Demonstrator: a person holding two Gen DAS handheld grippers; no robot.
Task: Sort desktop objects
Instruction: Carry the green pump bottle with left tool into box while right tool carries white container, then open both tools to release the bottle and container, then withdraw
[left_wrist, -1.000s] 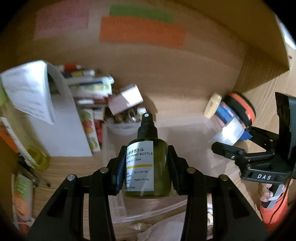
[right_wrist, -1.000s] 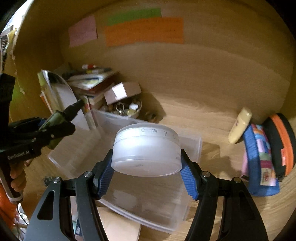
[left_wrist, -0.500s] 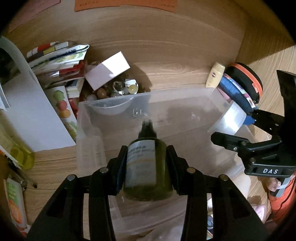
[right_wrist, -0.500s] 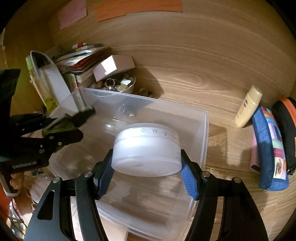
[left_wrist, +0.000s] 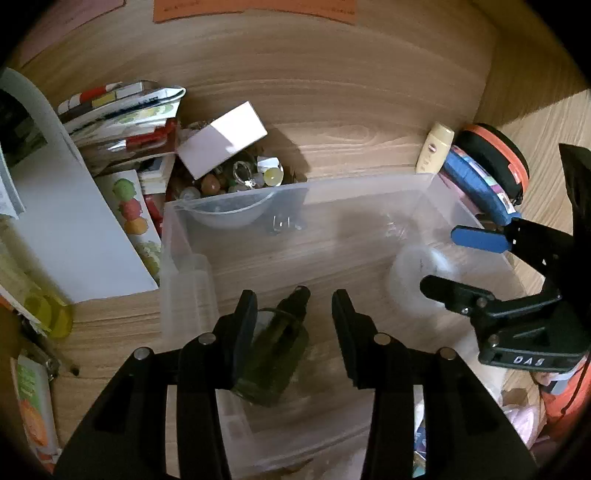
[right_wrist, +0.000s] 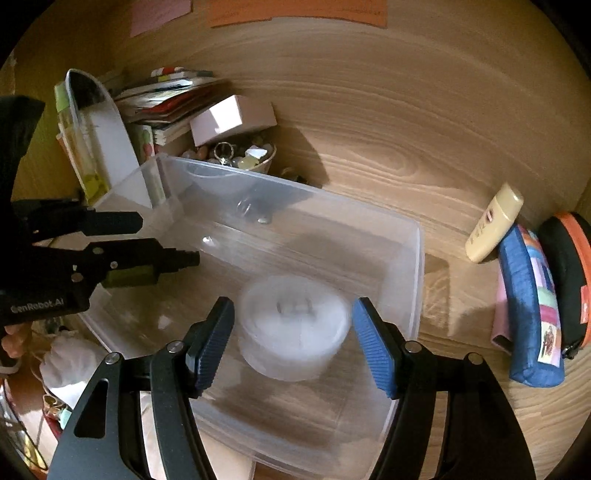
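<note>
Now both go: my left tongs (left_wrist: 294, 314) spread, dropping the green pump bottle (left_wrist: 275, 354) into the clear bin (right_wrist: 419, 258); right tongs (right_wrist: 293, 341) likewise apart, frosted jar (right_wrist: 293, 326) inside beside it. Two sorted.

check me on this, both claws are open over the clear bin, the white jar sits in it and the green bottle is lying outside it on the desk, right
One thing is off: the green bottle is inside the clear bin, not outside on the desk, as the left wrist view shows. The rest holds: the left claw and right claw are open, and the white jar sits in the bin.

Green bottle (left_wrist: 273, 354); frosted-white jar (right_wrist: 293, 326)
</note>
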